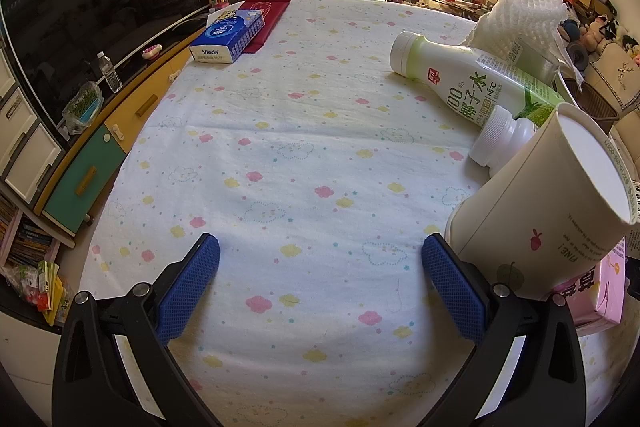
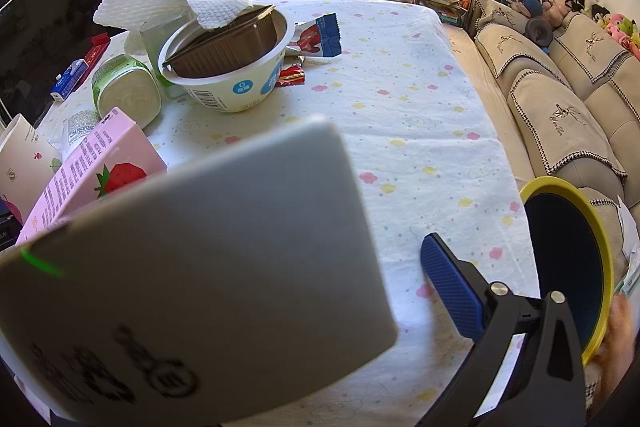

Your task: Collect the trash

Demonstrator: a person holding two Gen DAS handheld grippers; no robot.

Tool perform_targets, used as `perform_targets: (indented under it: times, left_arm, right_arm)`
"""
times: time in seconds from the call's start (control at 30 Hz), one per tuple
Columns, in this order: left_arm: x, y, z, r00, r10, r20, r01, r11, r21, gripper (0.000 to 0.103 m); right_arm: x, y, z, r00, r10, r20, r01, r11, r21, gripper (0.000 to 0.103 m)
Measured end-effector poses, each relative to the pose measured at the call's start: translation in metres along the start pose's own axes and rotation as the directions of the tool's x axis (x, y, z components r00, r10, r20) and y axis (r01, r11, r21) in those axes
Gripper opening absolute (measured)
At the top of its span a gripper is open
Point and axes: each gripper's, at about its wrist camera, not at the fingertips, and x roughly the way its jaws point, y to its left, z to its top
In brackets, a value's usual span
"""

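I note a grey carton (image 2: 192,267) filling the lower left of the right wrist view, whether my right gripper (image 2: 360,287) clamps it I cannot tell, the "100%" bottle (image 1: 472,79) at right, the "Vinda" tissue pack (image 1: 228,37) upper left, my left gripper (image 1: 320,267) spread empty.

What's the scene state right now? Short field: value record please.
surface: table under a cloud-print cloth
left gripper: open, holding nothing, above bare cloth
right gripper: one blue finger visible, the other hidden behind a grey-white carton; grip unclear
trash pile: coconut water bottle lying down, small white bottle, paper cup, pink box, yoghurt tub holding a brown tray
bin: yellow-rimmed bin at table's right edge
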Motion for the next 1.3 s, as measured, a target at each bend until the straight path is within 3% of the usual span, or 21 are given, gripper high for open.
perform_targets:
  times: [0.6,0.93,1.1,1.23,1.3]
  left_arm:
    - [0.0,-0.001,0.0,1.0,0.0,0.0,0.0,1.0,-0.001,0.1]
    - [-0.006,0.003,-0.007,1.0,-0.017,-0.005,0.017,1.0,0.016,0.099]
    - [-0.058,0.005,-0.038,0.993,0.036,0.11,-0.039,0.999,0.024,0.099]
    - [-0.127,0.006,-0.069,0.978,-0.016,0.206,0.007,0.999,0.047,0.099]
    - [-0.166,0.005,-0.086,0.961,-0.026,0.274,0.01,0.998,0.06,0.099]
  right_arm:
    - [-0.003,-0.001,-0.004,1.0,0.01,-0.002,-0.01,1.0,-0.009,0.098]
    - [-0.061,-0.008,-0.085,0.997,0.077,0.017,-0.075,0.991,-0.108,0.097]
    - [-0.09,-0.013,-0.119,0.994,0.102,0.027,-0.097,0.986,-0.132,0.097]
    - [-0.124,-0.024,-0.128,0.987,0.131,0.092,-0.122,0.988,-0.089,0.097]
    - [-0.149,-0.03,-0.129,0.978,0.14,0.152,-0.132,0.989,-0.059,0.097]
